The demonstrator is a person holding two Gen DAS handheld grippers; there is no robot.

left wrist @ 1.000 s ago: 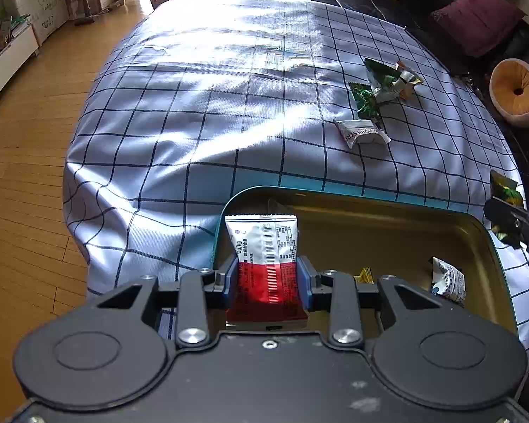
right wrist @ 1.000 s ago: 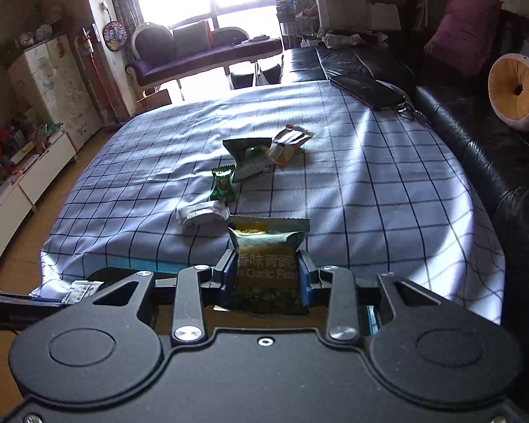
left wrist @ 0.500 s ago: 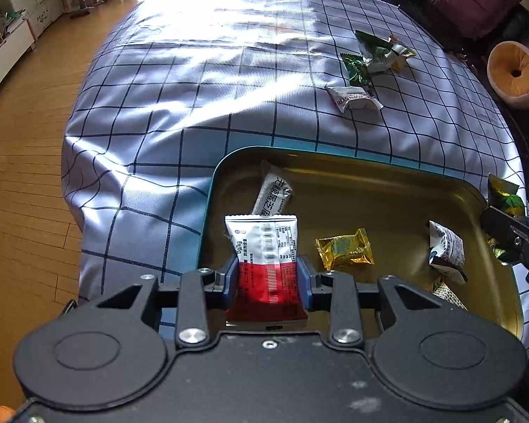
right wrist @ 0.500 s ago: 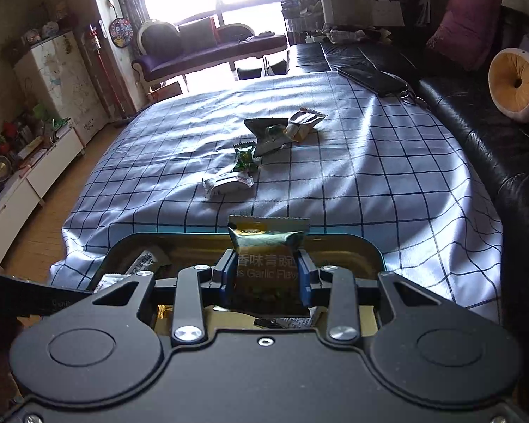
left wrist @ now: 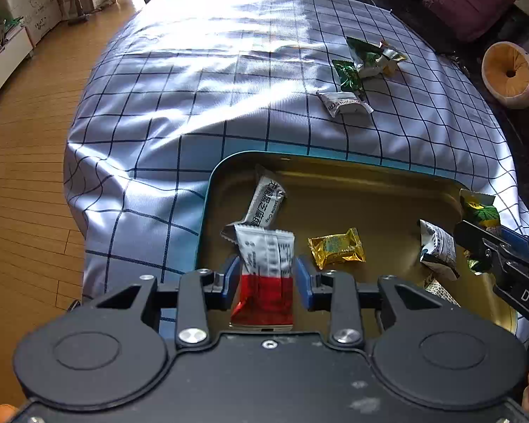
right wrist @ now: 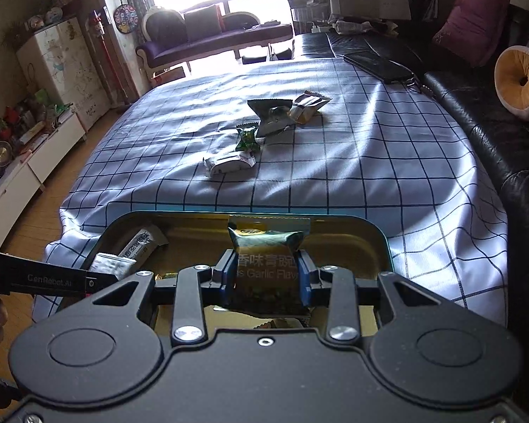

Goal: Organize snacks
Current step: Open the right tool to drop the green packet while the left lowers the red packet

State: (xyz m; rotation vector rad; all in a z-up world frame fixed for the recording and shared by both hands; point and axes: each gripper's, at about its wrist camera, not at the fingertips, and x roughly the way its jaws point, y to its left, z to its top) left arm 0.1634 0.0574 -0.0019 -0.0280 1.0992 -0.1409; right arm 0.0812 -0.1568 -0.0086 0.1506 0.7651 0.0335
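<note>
Tin [left wrist: 352, 172]: packet [left wrist: 266, 268] between open jaws

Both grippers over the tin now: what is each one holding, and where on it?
Left gripper: open, red-and-white snack packet sits loose between its fingers. Right gripper: shut on green garlic-flavour packet, pinched across its middle, side to side.

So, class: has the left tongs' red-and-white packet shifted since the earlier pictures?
Yes. The red-and-white packet has tilted left and slipped between the left tongs, whose jaws now stand wider, above the tin.

checked tablecloth [left wrist: 201, 81], snack packets [left wrist: 345, 102], gold tin [left wrist: 370, 183]
</note>
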